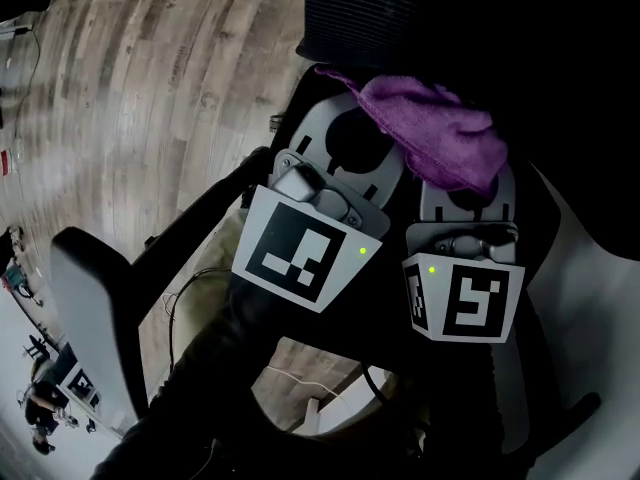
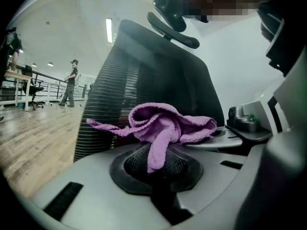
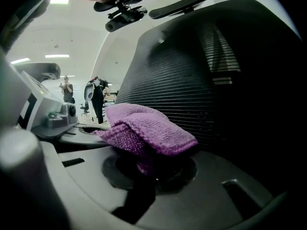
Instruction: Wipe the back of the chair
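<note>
Low in the middle of the head view the two marker cubes sit side by side, both tools pointing up the frame. The left gripper (image 1: 348, 140) and the right gripper (image 1: 470, 190) are nearly touching, and each has its tongs closed on the same purple cloth (image 1: 432, 133) — a strip of it drops into the left pair, a folded wad sits in the right. The cloth bunches over both tips, against the black ribbed chair back (image 1: 430, 18) at upper centre. A grey armrest (image 1: 88, 308) curves along the lower left edge. Beyond it, wooden floor (image 1: 150, 88) spreads open to the upper left — a person (image 2: 72, 83) stands far off.
</note>
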A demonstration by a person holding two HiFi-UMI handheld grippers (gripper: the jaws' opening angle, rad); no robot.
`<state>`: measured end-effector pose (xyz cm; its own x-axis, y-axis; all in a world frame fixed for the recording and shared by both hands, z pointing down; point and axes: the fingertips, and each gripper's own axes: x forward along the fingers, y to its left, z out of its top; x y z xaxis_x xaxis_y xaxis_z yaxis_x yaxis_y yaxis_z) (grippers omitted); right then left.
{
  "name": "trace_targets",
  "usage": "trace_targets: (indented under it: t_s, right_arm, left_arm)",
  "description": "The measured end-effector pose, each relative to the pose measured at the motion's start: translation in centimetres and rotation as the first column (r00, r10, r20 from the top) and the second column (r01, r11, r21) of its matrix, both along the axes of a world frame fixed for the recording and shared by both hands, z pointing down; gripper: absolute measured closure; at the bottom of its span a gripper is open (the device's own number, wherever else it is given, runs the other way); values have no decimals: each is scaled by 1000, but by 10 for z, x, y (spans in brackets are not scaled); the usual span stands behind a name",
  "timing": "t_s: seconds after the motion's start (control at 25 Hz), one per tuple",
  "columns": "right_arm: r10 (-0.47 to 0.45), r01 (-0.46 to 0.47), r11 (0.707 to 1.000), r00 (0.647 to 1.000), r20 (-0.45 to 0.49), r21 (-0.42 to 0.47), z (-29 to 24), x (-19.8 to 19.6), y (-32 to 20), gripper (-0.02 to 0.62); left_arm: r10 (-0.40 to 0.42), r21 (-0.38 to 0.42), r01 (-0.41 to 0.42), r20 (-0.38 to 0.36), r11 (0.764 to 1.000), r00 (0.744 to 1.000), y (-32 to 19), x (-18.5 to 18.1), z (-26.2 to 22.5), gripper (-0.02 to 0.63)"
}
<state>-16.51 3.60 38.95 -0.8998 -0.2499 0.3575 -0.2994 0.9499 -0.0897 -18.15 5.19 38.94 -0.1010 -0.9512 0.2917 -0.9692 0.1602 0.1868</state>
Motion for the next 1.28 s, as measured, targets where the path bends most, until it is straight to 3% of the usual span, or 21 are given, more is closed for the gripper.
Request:
trace_targets:
  t_s: [0.4, 0.8, 0.92, 1.16, 1.28]
  right_arm:
    - [-107, 108, 994, 993, 43, -17, -7, -50, 41, 549]
    - [-141, 147, 989, 978, 156, -25, 14, -68, 74, 549]
    - [-131, 138, 990, 980, 148, -40, 17, -64, 72, 549]
    - [-156, 164, 986, 976, 152, -41, 22, -67, 78, 549]
    - [-179, 187, 981, 975, 129, -49, 33, -69, 78, 549]
  left_arm:
    - [-136, -10, 136, 11, 991, 991, 44, -50, -7, 564]
    - [-240, -14, 241, 16, 971, 971, 81, -63, 22, 565]
    - [-242, 8, 242, 19, 970, 970, 78, -62, 21, 565]
    - [-306, 15, 307, 106, 952, 946, 86, -69, 21, 565]
    - [-334, 12, 334, 90, 942, 938, 84, -73, 30, 565]
